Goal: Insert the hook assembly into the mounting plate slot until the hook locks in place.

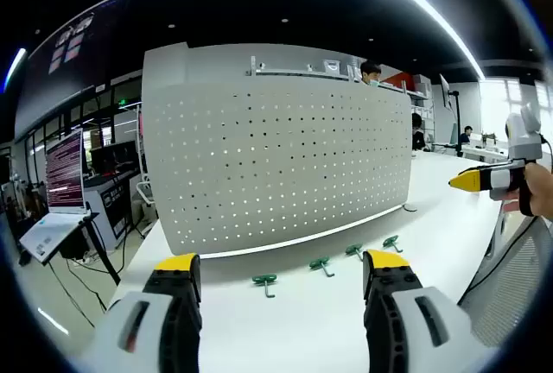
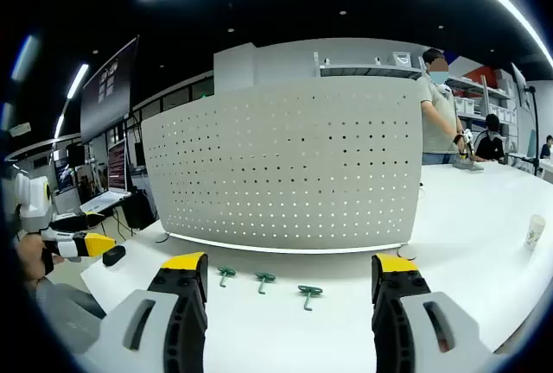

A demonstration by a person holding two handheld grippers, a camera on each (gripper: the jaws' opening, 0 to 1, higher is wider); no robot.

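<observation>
Pegboard panel (image 1: pixel 276 161) stands upright on the white bench (image 1: pixel 432 209), spanning the centre of the left gripper view; same panel (image 2: pixel 285 166) spans mid-frame in the right gripper view. This perforated plate is taken as the mounting plate; its holes are the slots.

Hooks: green hook assemblies lie flat on the bench in a loose row just in front of the panel's foot. Left gripper view shows four, running from lower centre (image 1: pixel 264 282) up toward the right (image 1: pixel 392 242). Right gripper view shows three, low centre; the rightmost hook (image 2: pixel 308 293) sits between the two jaws. Each hook's stem points roughly away from the panel, toward the camera. None is in the panel yet.

Left gripper (image 1: pixel 281 282): jaws spread wide, nothing between them. The nearest hook lies just ahead of it, between the jaw tips in frame, a little below the panel's base line.

Right gripper (image 2: pixel 289 282): jaws likewise parted and empty. Seen from the left gripper view, it hangs at the right edge (image 1: pixel 471 181), raised off the bench.

Judgement: either gripper is about equally placed; the left has a hook centred nearly dead ahead. Coming move is a forward-and-down reach, closing across the stem, not along it.
</observation>
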